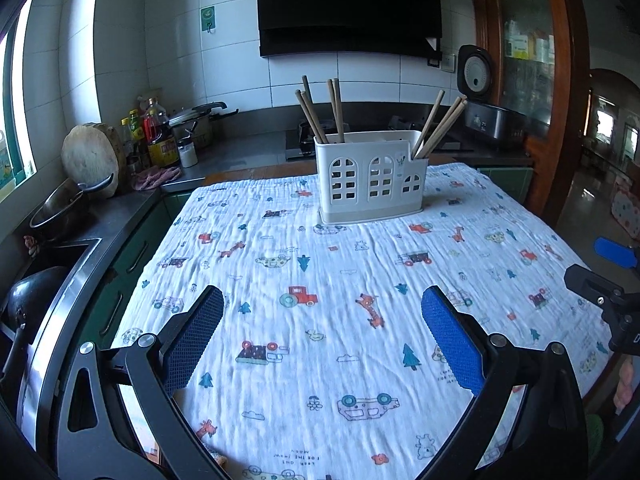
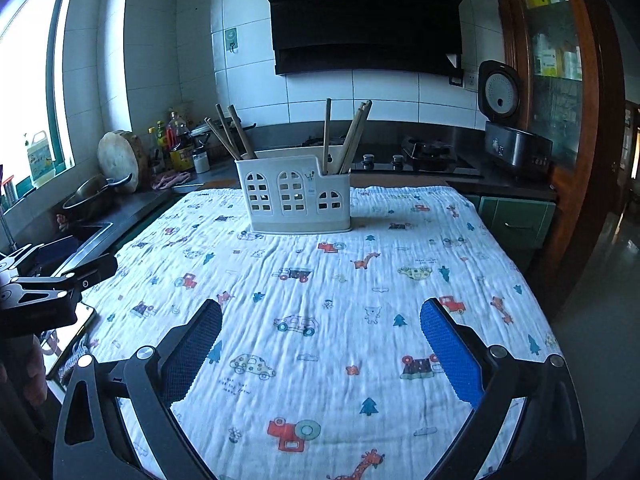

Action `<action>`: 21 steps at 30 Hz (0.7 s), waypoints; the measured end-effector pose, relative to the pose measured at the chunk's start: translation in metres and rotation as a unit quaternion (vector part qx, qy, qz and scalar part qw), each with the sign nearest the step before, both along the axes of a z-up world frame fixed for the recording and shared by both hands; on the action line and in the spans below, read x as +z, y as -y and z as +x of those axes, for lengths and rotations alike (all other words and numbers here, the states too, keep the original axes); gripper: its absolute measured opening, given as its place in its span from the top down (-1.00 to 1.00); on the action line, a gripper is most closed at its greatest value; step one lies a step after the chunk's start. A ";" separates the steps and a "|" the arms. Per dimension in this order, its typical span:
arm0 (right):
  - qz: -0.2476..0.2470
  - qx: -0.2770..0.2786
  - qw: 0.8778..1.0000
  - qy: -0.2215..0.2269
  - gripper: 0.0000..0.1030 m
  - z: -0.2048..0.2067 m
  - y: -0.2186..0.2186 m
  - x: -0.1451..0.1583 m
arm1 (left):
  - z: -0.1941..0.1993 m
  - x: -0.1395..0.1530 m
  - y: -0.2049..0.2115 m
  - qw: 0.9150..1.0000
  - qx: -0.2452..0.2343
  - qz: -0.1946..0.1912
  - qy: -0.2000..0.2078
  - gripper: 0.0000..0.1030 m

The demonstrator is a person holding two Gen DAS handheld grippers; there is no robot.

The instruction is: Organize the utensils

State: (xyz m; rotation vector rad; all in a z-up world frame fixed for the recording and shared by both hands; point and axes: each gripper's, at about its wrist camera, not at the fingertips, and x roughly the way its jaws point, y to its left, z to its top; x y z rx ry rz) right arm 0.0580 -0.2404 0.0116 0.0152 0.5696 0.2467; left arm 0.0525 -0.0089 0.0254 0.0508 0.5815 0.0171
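1. Nearest the lens in the left wrist view, the left gripper (image 1: 322, 308) hangs over the cloth with its jaws released, spread wide with nothing between the blue pads (image 1: 452, 340).
2. In the right wrist view the right gripper (image 2: 320, 320) is likewise released, jaws wide apart and holding nothing.
3. Each gripper shows at the edge of the other's view: the right one at the far right of the left view, the left one at the far left of the right view.
4. Beneath both lies a white tablecloth (image 1: 340, 280) printed with cars, tractors, giraffes and trees, covering the tabletop.
5. Toward the far edge of the cloth stands a white utensil holder (image 1: 370, 178) with window-shaped cutouts, upright, well apart from both grippers.
6. Wooden chopsticks (image 1: 316, 114) stand in it: one bunch leaning in the left compartment, another bunch (image 2: 354, 136) leaning in the lower right compartment.
7. Behind the tabletop, a kitchen counter carries oil bottles (image 1: 158, 136), a round chopping board (image 1: 90, 160) and a rice cooker (image 2: 516, 144), under a black range hood (image 2: 368, 16).
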 end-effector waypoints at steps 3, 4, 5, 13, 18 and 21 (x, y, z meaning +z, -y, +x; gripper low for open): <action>0.001 0.000 1.000 0.001 -0.87 0.000 0.000 0.001 | 0.000 -0.003 0.000 1.000 0.000 -0.001 -0.003 -0.90; 0.000 0.001 1.000 0.001 -0.87 0.000 0.000 0.001 | 0.001 -0.003 0.001 1.000 -0.001 -0.001 -0.004 -0.90; -0.001 0.000 1.000 0.002 -0.87 -0.001 0.000 0.002 | 0.001 -0.004 0.001 1.000 -0.001 -0.001 -0.005 -0.90; -0.003 0.000 1.000 0.003 -0.87 -0.002 0.000 0.003 | 0.000 -0.003 0.002 1.000 -0.002 0.003 -0.002 -0.90; -0.006 0.001 1.000 0.001 -0.87 -0.002 -0.001 0.002 | 0.000 -0.003 0.003 1.000 -0.003 0.002 -0.003 -0.90; -0.007 0.000 1.000 0.003 -0.87 -0.002 -0.002 0.003 | 0.000 -0.003 0.003 1.000 -0.004 -0.001 -0.004 -0.90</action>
